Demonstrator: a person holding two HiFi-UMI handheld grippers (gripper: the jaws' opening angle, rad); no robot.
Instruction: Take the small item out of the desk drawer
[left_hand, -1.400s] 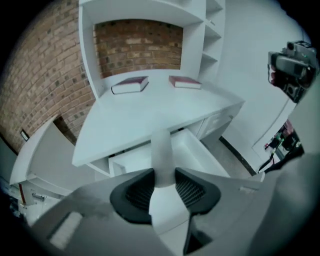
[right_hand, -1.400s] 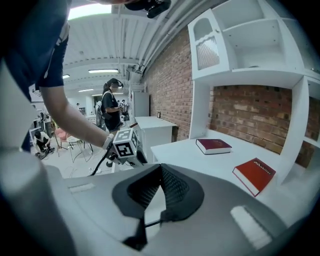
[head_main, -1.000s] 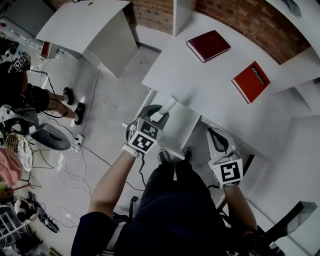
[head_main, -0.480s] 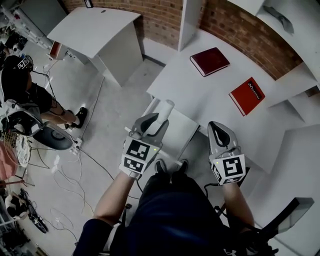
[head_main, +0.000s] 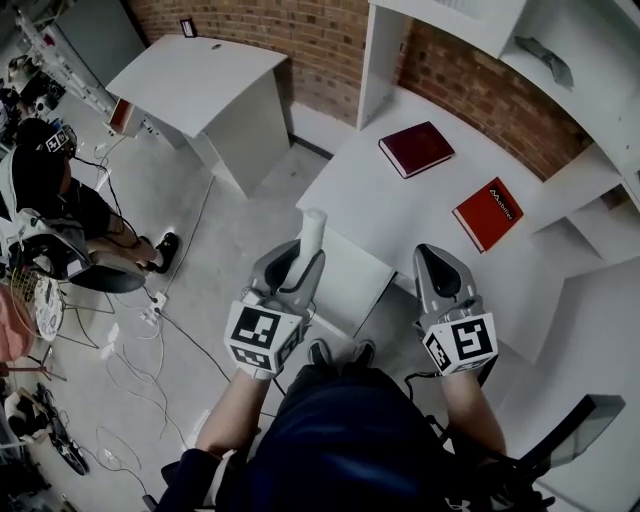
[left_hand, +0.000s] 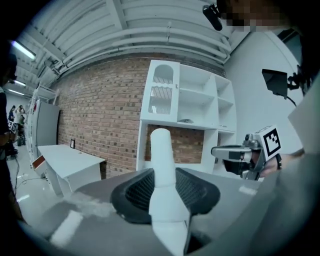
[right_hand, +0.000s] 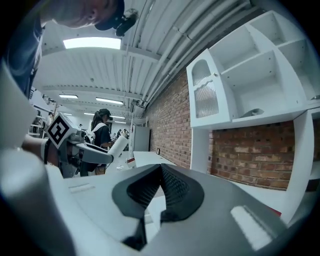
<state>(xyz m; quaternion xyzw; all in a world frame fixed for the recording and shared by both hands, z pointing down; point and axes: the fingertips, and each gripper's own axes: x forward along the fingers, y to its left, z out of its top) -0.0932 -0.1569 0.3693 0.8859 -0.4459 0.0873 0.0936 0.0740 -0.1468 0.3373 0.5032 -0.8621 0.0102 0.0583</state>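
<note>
The left claw (head_main: 303, 262) is clamped on a small white cylinder (head_main: 313, 228); in the left gripper view the left claw's (left_hand: 163, 186) black pads press on the cylinder's (left_hand: 161, 150) lower part from both sides and its rounded end stands up well past them. In the head view the cylinder is held in the air above the near left corner of the white surface (head_main: 400, 215), over the drawer (head_main: 352, 285) that stands out from the surface's front edge, and touches neither. The right claw (head_main: 441, 264) hangs beside it to the right, over the surface's near edge; the right gripper view shows the right claw (right_hand: 160, 169) closed, pad tips together, with nothing between them. A dark red book (head_main: 415, 148) and a bright red book (head_main: 487, 213) lie flat on the surface, apart from each other
</note>
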